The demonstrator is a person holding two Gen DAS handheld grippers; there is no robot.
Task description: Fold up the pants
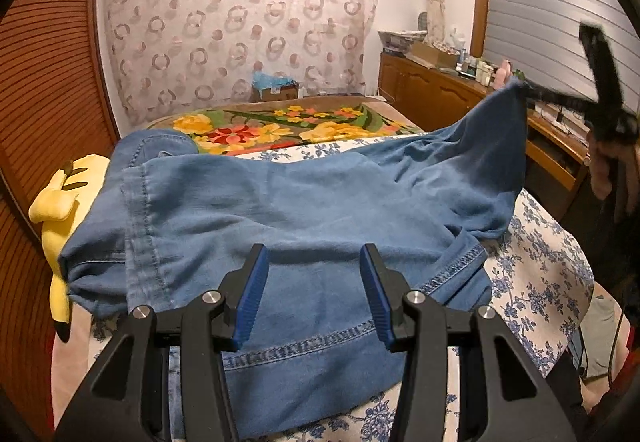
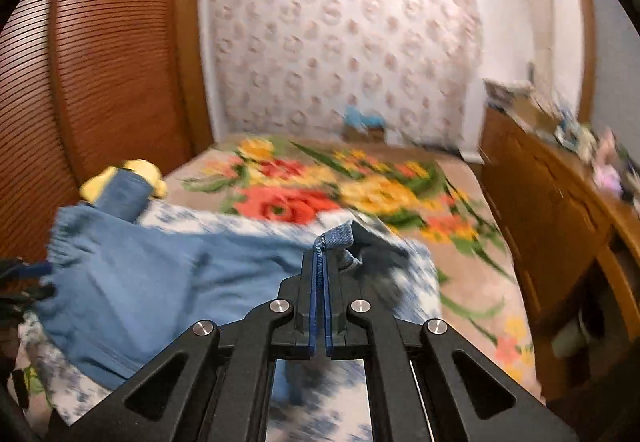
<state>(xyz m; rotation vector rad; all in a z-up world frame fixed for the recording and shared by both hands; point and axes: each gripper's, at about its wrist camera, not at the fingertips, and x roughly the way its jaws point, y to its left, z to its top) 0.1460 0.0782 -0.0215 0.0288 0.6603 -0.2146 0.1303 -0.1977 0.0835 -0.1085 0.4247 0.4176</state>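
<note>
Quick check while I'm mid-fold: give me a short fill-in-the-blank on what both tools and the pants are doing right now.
1. The right tool is shut on a corner of the ____.
2. The left tool hangs over the denim with its jaws ____.
3. The pinched corner is lifted above the blue-flowered ____.
4. Beside the pants lies a plush toy coloured ____.

Missing words: pants; open; sheet; yellow
</note>
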